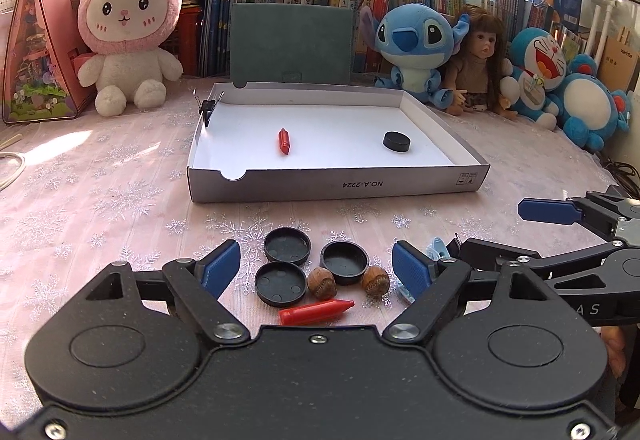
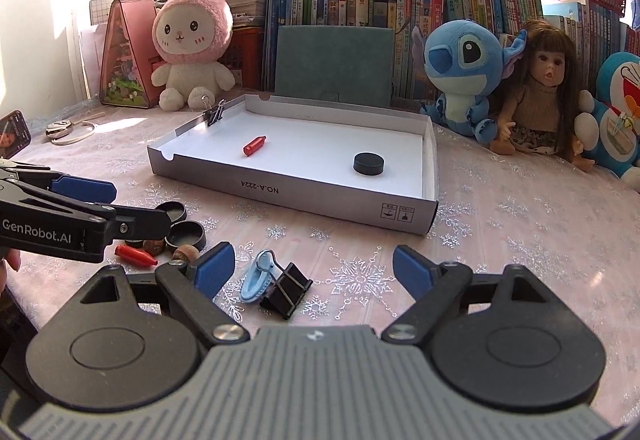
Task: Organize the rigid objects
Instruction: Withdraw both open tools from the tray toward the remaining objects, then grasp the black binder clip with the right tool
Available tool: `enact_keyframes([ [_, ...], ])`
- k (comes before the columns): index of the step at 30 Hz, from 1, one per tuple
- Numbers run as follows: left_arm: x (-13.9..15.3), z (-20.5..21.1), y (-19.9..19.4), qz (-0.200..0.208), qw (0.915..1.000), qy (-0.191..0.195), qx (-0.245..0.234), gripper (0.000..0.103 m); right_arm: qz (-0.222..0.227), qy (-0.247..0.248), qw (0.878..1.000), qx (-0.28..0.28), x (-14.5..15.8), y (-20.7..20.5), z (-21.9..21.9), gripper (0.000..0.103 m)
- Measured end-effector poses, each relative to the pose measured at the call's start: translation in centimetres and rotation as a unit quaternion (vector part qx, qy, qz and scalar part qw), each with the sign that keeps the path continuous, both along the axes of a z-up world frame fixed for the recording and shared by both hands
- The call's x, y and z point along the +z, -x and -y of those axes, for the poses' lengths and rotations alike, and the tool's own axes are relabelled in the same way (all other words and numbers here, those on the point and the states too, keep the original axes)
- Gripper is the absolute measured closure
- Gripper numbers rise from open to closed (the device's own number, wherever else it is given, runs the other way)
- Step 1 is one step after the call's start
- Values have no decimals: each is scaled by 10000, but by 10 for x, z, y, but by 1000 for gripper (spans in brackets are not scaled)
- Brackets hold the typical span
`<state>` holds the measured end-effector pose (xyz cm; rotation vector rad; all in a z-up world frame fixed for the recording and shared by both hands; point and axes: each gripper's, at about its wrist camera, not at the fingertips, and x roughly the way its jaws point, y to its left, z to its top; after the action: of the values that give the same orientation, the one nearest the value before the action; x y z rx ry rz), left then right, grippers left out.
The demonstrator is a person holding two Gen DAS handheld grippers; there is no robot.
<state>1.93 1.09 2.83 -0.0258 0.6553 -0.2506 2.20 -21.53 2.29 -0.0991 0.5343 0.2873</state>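
Loose pieces crowd the lower middle of the left view: black caps (image 1: 287, 245), two nuts (image 1: 322, 282), a red crayon (image 1: 316, 312). The left gripper (image 1: 318, 268) hangs over them, jaws apart and empty (tight cluster, so closing risks scattering neighbours). The right gripper (image 2: 308, 270), jaws apart, faces the binder clip (image 2: 287, 290); the box (image 1: 336, 184) waits beyond.

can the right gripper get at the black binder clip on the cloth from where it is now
Probably yes. The right gripper is open, and the black binder clip lies just ahead of its fingers. Only the light blue clip touching it crowds the left side.
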Motion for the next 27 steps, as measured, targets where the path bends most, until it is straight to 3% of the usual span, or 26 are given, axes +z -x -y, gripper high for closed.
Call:
enact_keyframes([
  [8,-4,-6,15,-55,9999,-92,-60,22,8,105,9999,49,-5,5,-1,11],
  [17,-10,-6,24,-204,9995,-170,-173,34,70,444,9989,123,-11,9,-6,12],
  [22,-13,-4,25,-236,9994,-200,-178,47,55,582,9983,81,-13,8,-5,13],
  [27,-17,-5,23,-275,9992,-255,-148,49,14,731,9973,10,-16,7,-3,13],
])
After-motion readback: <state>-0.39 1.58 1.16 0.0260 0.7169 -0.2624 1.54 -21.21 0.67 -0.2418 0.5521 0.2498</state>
